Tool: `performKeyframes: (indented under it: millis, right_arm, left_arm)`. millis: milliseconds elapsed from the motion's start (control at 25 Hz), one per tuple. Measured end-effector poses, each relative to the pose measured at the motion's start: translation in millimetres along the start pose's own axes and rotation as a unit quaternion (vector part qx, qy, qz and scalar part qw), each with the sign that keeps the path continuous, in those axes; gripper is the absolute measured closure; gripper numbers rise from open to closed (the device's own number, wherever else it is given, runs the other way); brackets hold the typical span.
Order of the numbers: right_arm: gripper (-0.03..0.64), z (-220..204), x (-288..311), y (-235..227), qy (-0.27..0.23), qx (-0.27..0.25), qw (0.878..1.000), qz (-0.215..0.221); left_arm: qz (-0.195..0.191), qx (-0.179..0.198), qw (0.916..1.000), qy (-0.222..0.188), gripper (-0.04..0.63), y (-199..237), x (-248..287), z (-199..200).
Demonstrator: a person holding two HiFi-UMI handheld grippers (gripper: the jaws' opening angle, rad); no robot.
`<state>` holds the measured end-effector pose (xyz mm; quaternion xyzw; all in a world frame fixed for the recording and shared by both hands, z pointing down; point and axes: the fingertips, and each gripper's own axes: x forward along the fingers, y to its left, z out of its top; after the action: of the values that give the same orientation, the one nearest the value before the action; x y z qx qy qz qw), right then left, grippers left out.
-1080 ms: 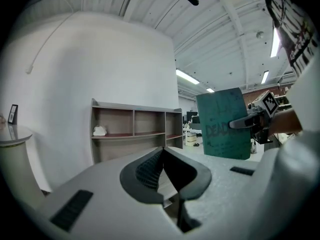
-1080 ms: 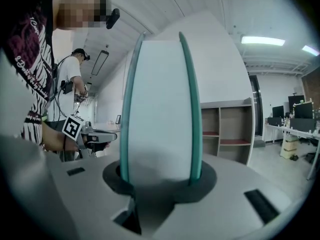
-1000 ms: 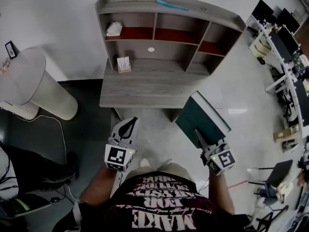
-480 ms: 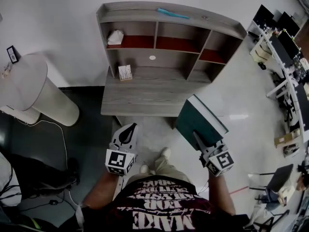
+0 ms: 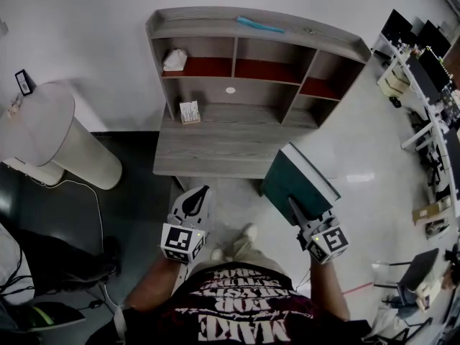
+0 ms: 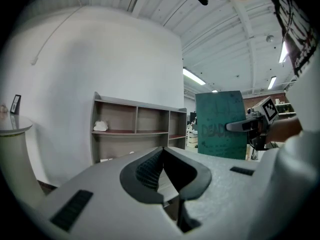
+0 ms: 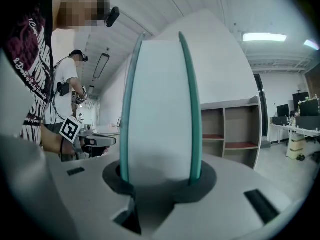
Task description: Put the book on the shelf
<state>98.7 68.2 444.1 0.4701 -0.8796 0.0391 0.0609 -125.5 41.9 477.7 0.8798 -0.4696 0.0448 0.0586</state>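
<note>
A dark green book with white page edges stands upright between the jaws of my right gripper, which is shut on its lower end. It hangs in the air over the floor, just off the front right corner of the grey desk. The wooden shelf with several cubbies rises behind that desk. My left gripper is shut and empty, low in front of the desk's edge. The left gripper view shows the book at the right.
A small box stands on the desk. A white crumpled thing lies in the left cubby and a teal object on the shelf top. A white round table is at left, office desks at right. Another person stands behind.
The shelf and desk have slid slightly lower and to the right in the head view. One foot has stepped forward. Both grippers and the book keep their places in front of the body.
</note>
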Motion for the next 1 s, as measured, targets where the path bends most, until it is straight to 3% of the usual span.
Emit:
performKeyframes:
  millis: [800, 1000]
  right_arm:
    - [0.456, -12.1, 2.6, 6.3, 0.020, 0.013, 1.000, 0.006]
    - [0.456, -4.4, 8.0, 8.1, 0.006, 0.010, 1.000, 0.008]
  left_arm:
    - [0.004, 0.003, 1.0000, 0.008, 0.589, 4.8, -4.3, -4.9]
    - [0.004, 0.004, 1.0000, 0.008, 0.589, 8.0, -4.2, -3.9]
